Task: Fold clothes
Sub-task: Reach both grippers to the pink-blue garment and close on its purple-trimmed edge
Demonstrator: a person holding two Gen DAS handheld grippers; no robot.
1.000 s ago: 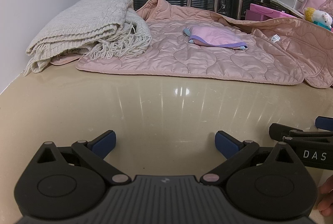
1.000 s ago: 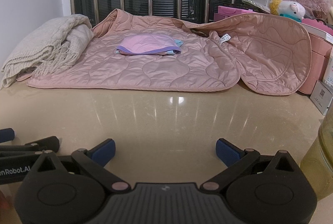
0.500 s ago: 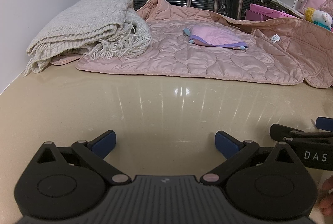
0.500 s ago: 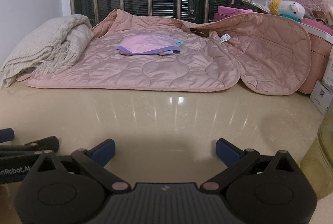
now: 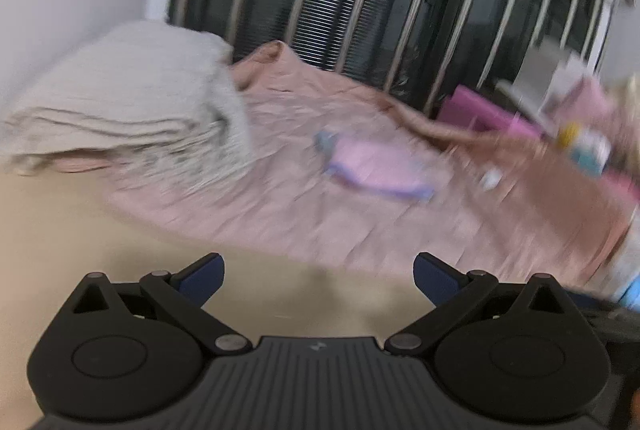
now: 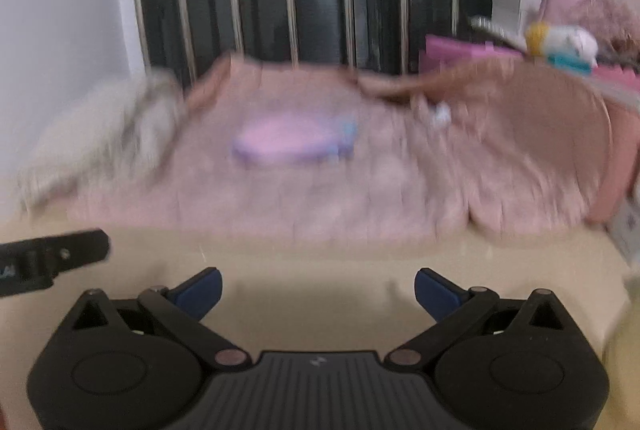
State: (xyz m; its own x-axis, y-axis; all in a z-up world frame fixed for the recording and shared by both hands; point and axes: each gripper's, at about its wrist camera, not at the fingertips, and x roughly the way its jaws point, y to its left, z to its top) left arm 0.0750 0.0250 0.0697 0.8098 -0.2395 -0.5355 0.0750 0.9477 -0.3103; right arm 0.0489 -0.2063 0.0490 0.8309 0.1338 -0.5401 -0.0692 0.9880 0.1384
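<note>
A pink quilted jacket [image 5: 320, 206] [image 6: 360, 186] lies spread on the beige table, its right part draped over things at the right. A small pink garment with purple trim [image 5: 376, 166] [image 6: 288, 142] rests on top of it. My left gripper [image 5: 318, 278] is open above the bare table just short of the jacket's near hem. My right gripper [image 6: 318, 288] is also open, empty, a little short of the same hem. Both views are blurred by motion. The left gripper's finger [image 6: 56, 258] shows at the left edge of the right wrist view.
A folded cream knit blanket [image 5: 120, 110] [image 6: 100, 138] sits at the left on the jacket's edge. Pink and white boxes [image 6: 520, 14] and a plush toy [image 6: 564, 42] stand at the back right. A barred window [image 5: 400, 2] is behind. The beige table [image 5: 80, 230] lies in front.
Both grippers have moved forward toward the jacket, which now fills more of each view; the left view has tilted. Both stay open and empty.
</note>
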